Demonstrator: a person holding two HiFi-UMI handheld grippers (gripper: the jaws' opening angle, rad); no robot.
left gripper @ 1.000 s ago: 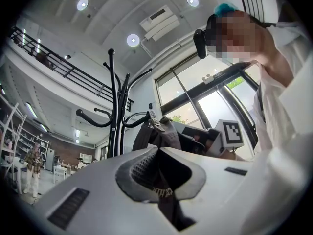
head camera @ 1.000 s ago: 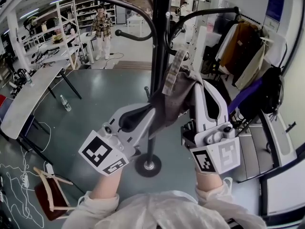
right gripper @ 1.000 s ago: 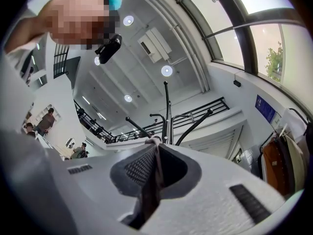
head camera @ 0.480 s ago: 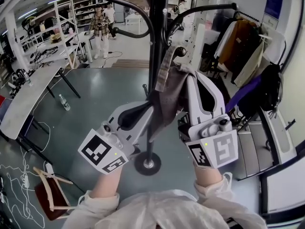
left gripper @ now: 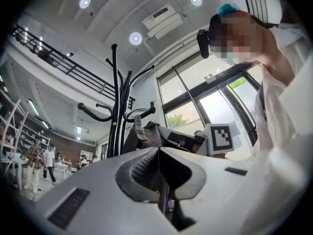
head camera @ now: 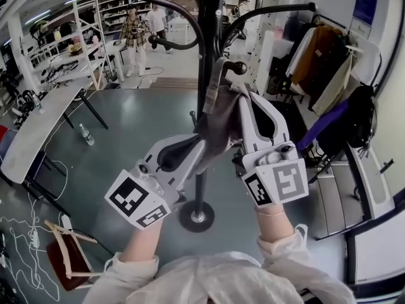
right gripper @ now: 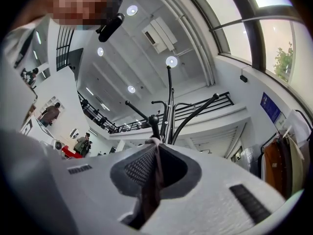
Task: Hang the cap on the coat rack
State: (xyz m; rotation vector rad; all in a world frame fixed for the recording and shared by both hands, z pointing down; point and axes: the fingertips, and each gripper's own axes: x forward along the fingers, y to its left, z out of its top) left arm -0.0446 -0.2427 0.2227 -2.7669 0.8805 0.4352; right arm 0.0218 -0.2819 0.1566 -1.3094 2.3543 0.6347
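A brown-grey cap [head camera: 226, 116] hangs between my two grippers, close against the black pole of the coat rack [head camera: 209, 37]. Its strap [head camera: 212, 88] sticks up beside a ball-ended hook [head camera: 238, 68]. My right gripper [head camera: 243, 99] is shut on the cap's cloth; brown fabric [right gripper: 152, 180] shows between its jaws [right gripper: 157, 151], with the hook's ball [right gripper: 153, 120] just beyond. My left gripper [head camera: 201, 139] is shut on the cap's lower edge. In the left gripper view [left gripper: 159, 153] the cap [left gripper: 146, 136] and the rack [left gripper: 116, 111] lie ahead.
The rack's round base [head camera: 197, 217] stands on the grey floor below my hands. Coats and bags [head camera: 323, 62] hang at the right. A long table [head camera: 38, 125], a bottle [head camera: 87, 137] and a wooden chair [head camera: 69, 255] are at the left. People [head camera: 134, 37] stand far back.
My right gripper has carried the cap left, closer to the pole, bringing the strap next to the ball-ended hook. The left gripper has stayed put. People at the back have walked.
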